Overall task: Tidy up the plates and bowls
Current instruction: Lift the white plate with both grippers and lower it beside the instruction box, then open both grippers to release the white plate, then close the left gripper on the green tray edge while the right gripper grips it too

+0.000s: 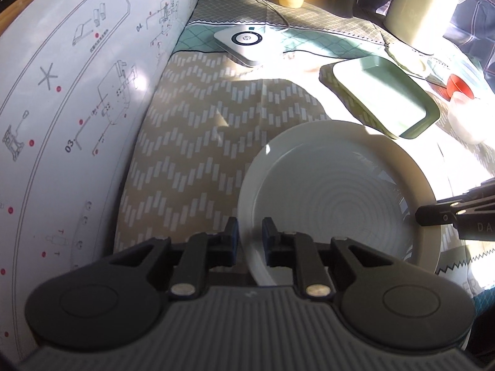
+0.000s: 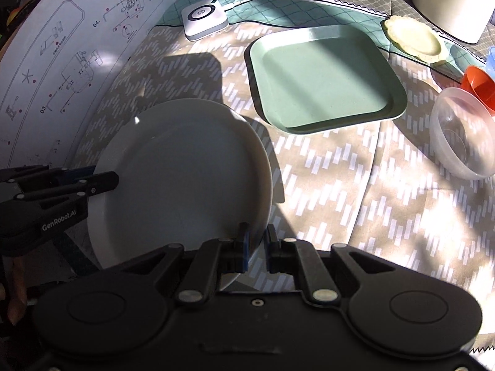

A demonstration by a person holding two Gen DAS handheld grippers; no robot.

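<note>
A round white plate [image 1: 334, 198] [image 2: 182, 182] is held between both grippers above the patterned cloth. My left gripper [image 1: 250, 232] is shut on its left rim; it shows in the right wrist view [image 2: 102, 182] at the plate's left edge. My right gripper [image 2: 256, 238] is shut on the plate's right rim; it shows in the left wrist view [image 1: 433, 215]. A square green plate [image 1: 383, 92] [image 2: 324, 77] lies flat beyond. A clear plastic bowl [image 2: 464, 136], an orange cup [image 2: 478, 85] and a small cream scalloped dish [image 2: 414, 38] stand to the right.
A large white instruction sheet [image 1: 62, 108] [image 2: 55, 49] curves up along the left side. A white HP device [image 1: 244, 41] [image 2: 204, 18] with a cable lies at the back. A tall cream container [image 1: 420, 3] stands at the back right.
</note>
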